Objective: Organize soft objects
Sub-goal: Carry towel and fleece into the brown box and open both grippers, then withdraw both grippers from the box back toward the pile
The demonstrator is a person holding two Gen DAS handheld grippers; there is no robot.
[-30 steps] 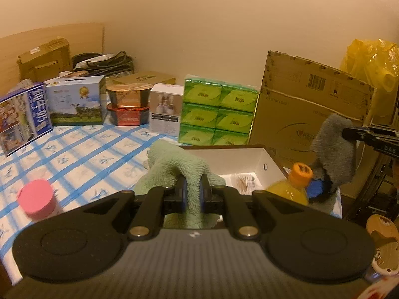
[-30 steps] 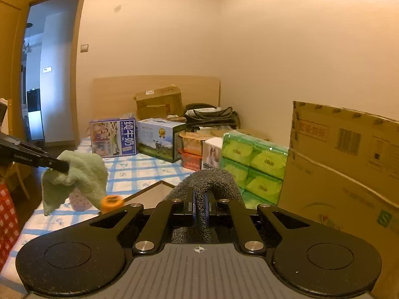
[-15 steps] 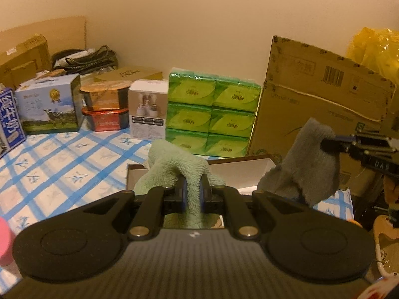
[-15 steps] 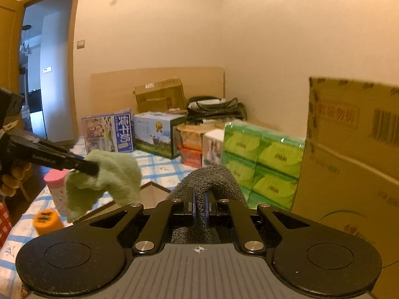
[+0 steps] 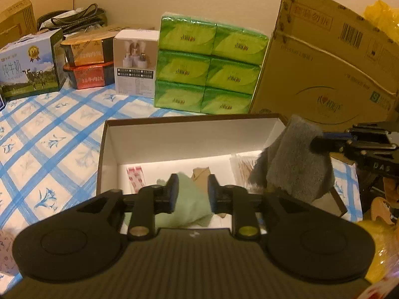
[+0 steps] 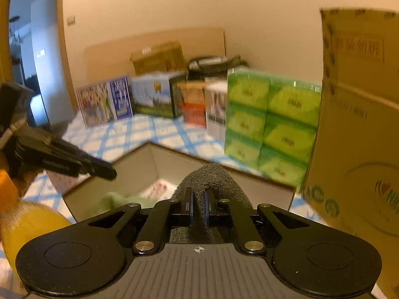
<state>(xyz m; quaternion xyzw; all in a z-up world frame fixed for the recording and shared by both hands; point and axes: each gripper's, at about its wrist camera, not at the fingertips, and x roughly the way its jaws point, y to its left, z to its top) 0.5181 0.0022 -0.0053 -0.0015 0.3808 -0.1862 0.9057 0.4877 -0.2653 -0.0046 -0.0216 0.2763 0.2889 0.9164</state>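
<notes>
Green fluffy towel (image 5: 185,200) lies crumpled on the floor of the shallow white-lined cardboard box (image 5: 174,134), directly below and between the spread fingers of the left hand-held gripper (image 5: 191,194), which is released and grips nothing. From the right wrist view the same cloth shows as a pale green lump (image 6: 117,200) low in the box, under the left tool's tip.

Grey terry cloth (image 5: 296,164) hangs pinched in the clenched right hand-held gripper (image 6: 198,205), draped over the box's right end, its lower edge near the bundle of thin wooden sticks (image 5: 245,165) inside. Judging by this, the coming move turns on the grey cloth sitting above the box's right part, to the right of the green towel; the right hand is the nearer one and need only lower and let go.

Beyond the box, on the blue-checked tablecloth (image 5: 49,134), stand stacked green tissue packs (image 5: 207,67) and a large brown carton (image 5: 324,67).
</notes>
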